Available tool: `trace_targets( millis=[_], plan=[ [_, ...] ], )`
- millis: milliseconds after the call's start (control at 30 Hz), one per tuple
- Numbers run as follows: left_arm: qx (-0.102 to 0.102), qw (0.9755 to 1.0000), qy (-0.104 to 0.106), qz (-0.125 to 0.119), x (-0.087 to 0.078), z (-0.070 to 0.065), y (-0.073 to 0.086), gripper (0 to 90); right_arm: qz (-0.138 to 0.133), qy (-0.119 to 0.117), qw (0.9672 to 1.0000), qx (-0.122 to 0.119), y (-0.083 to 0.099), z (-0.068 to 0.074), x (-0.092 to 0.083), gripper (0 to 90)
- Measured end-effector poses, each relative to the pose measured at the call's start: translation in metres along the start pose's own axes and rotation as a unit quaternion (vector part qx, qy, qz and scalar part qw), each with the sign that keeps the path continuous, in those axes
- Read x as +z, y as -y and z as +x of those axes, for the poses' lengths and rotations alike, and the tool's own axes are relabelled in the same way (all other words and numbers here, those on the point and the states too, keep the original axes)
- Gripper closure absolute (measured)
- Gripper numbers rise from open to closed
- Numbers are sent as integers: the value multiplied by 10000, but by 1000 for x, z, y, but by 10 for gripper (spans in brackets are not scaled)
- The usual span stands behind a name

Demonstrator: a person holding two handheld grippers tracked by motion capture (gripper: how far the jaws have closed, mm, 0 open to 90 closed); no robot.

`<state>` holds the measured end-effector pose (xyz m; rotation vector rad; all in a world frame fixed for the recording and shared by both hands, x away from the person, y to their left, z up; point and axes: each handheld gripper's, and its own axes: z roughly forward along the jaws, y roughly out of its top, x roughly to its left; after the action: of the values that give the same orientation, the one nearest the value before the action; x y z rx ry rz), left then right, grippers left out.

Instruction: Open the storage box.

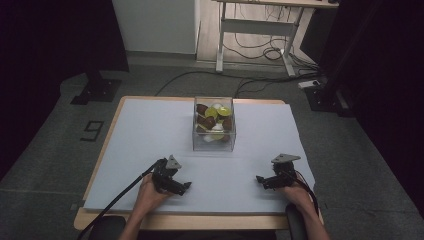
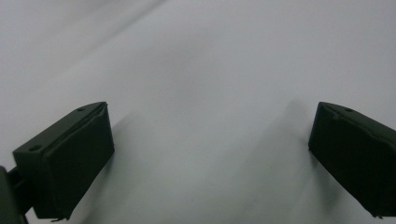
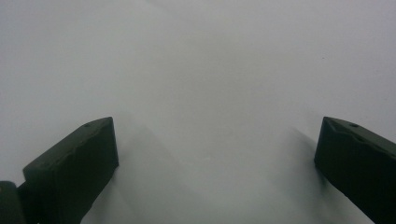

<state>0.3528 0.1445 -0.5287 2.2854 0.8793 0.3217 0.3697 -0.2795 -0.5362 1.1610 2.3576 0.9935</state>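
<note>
A clear plastic box [image 1: 214,142] stands at the middle of the table toward the far side; it holds several small brown, yellow-green and white pieces [image 1: 216,120]. My left gripper [image 1: 181,188] rests low over the white sheet near the front left, held by a hand. Its jaws stand wide apart with nothing between them, as the left gripper view [image 2: 210,126] shows over bare sheet. My right gripper [image 1: 262,181] sits at the front right, pointing inward. In the right gripper view [image 3: 217,135] its jaws are also wide apart over bare sheet.
A white sheet [image 1: 150,130] covers most of the wooden table [image 1: 107,145]. Beyond the table lie cables on the grey floor [image 1: 210,75], a desk frame [image 1: 255,30] and dark stands at either side.
</note>
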Motion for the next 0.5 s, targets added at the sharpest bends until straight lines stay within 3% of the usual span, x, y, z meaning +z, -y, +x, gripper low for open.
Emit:
trace_targets(
  millis=[500],
  plan=[
    [-12,10000,-7,-1,0,0,0,0,59,14,10000,-23,-2,0,0,0]
  ],
)
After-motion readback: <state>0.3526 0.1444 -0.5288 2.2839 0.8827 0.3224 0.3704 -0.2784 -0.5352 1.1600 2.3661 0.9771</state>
